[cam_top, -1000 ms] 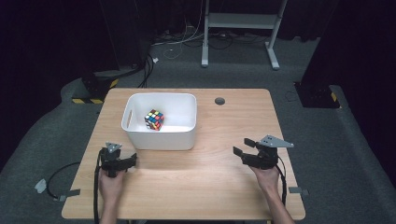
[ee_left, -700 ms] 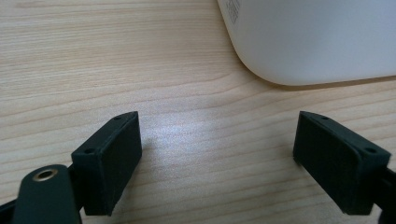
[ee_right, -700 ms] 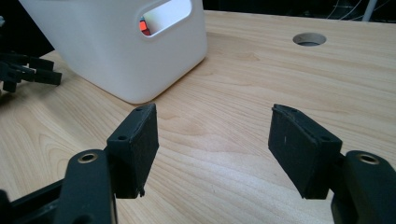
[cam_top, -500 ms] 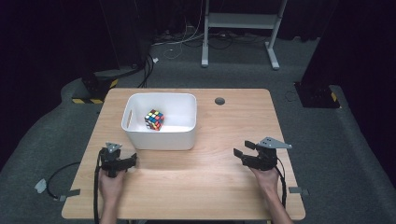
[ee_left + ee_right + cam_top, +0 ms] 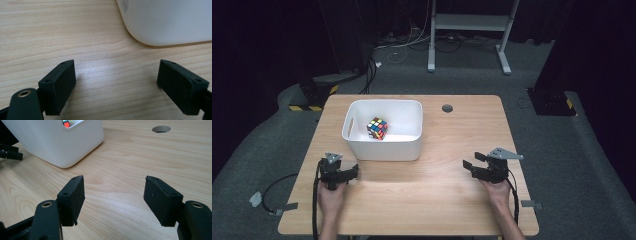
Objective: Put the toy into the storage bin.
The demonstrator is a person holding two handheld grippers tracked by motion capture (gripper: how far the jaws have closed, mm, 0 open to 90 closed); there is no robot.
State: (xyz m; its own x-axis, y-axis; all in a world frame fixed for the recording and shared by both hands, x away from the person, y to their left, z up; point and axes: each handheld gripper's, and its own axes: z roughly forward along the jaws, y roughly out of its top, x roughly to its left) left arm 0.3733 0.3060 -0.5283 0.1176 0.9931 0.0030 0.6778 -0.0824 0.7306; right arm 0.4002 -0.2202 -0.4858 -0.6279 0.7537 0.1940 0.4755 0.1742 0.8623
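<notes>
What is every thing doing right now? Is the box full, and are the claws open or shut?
White bin: upright on the table, open-topped, holding one cube.
Puzzle cube: resting inside the bin, colours scrambled.
Left gripper: open, nothing between the jaws.
Right gripper: open, nothing between the jaws.
Table: bearing the bin and both grippers.

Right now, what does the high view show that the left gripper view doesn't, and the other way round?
The high view alone takes in the puzzle cube lying inside the white bin, the round hole in the table, the right gripper, open, and the floor with its cables.

The left gripper view alone brings up close the left gripper, its two black jaws standing wide apart over bare wood, and the bin's rounded lower corner.

Both share the wooden table, the bin and the left gripper.
</notes>
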